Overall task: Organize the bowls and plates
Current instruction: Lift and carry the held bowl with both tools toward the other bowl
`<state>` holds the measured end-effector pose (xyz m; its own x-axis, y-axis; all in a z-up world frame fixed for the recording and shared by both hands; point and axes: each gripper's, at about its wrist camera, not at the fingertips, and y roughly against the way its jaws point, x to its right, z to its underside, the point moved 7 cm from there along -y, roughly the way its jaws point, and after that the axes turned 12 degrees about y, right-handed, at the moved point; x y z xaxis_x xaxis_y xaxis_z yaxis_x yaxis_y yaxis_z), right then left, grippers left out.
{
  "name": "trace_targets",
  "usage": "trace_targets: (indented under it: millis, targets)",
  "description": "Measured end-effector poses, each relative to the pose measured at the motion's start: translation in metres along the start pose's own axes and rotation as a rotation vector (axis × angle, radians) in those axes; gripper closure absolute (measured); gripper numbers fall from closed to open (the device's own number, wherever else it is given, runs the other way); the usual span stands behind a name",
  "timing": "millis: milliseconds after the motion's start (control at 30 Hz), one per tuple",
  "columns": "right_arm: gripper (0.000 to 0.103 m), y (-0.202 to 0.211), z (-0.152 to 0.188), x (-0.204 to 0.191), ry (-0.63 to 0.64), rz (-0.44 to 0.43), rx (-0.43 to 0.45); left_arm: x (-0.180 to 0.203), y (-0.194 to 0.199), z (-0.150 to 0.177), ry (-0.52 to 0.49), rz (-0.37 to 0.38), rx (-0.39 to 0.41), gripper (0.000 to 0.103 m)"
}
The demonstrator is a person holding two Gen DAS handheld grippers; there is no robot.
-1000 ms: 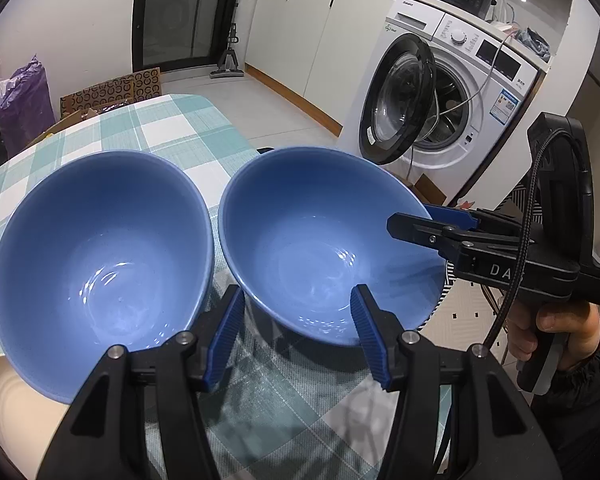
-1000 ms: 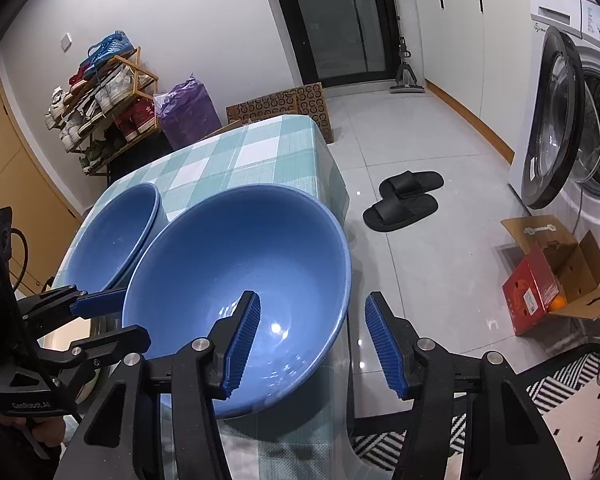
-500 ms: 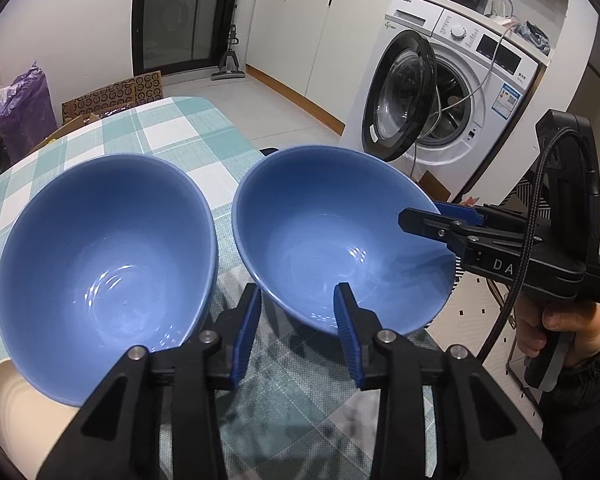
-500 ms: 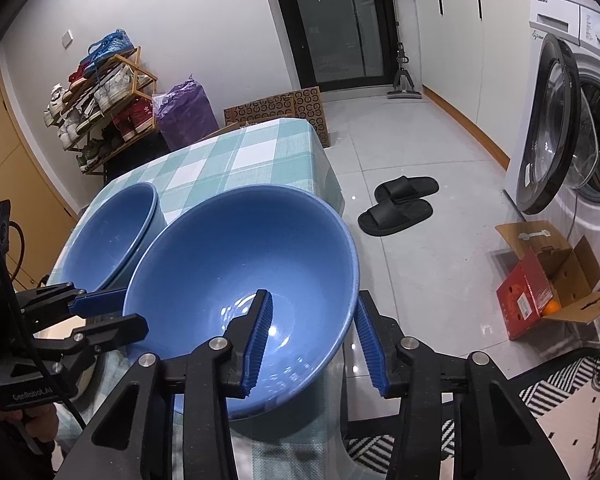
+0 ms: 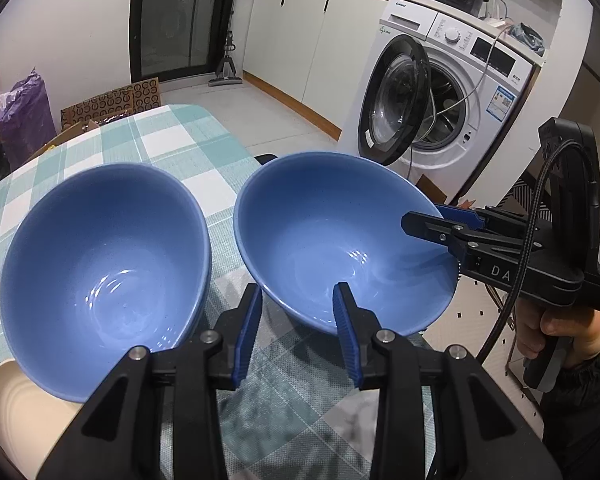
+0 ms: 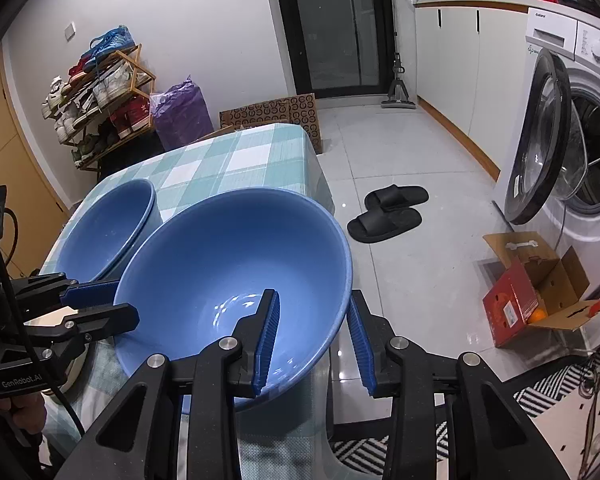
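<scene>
A: left to right on the checked tablecloth (image 5: 172, 140): cream plate (image 5: 16, 404) at the near-left edge; left blue bowl (image 5: 100, 264) sits partly over it, and looks like two nested, a second rim shows under it in the right view; right blue bowl (image 5: 340, 240) beside it near the table's right edge; rims close, can't tell if touching.

B: tongs?

A: left gripper (image 5: 298, 336) jaws partly apart, straddling the near-left rim of the right bowl; pads not visibly pressing; no firm grip that I can see. right gripper (image 6: 314, 340) also straddles that bowl's rim, one pad inside, one outside; gap visible on the outer side, so not clamped either.

B: handling?

A: my read: glazed ceramic; stiff, fairly heavy, slick, chips on impact. Rim is the only place two fingers fit; pinch wall inside/outside, deep enough that the rubber pads get full contact. A one-sided rim hold would make it tilt; two opposite holds should keep it level.

B: risk?

A: bowl is close to the table edge over hard floor tile (image 6: 400, 152); a slip there likely breaks it. Probable next step: close both, lift, nest it into the left bowl.
</scene>
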<state>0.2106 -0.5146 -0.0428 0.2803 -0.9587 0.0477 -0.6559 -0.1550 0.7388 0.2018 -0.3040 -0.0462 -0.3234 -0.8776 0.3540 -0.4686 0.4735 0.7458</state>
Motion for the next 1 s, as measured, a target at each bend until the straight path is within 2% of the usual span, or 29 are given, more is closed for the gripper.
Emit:
trace_targets:
  millis: [333, 1000]
  targets:
    - [0.067, 0.025, -0.008, -0.007, 0.022, 0.024, 0.034, 0.0, 0.02, -0.005, -0.005, 0.018, 0.045, 0.068]
    - [0.067, 0.064, -0.037, -0.04, 0.073, 0.04, 0.113, -0.011, 0.06, -0.014, 0.013, 0.005, 0.126, 0.068]
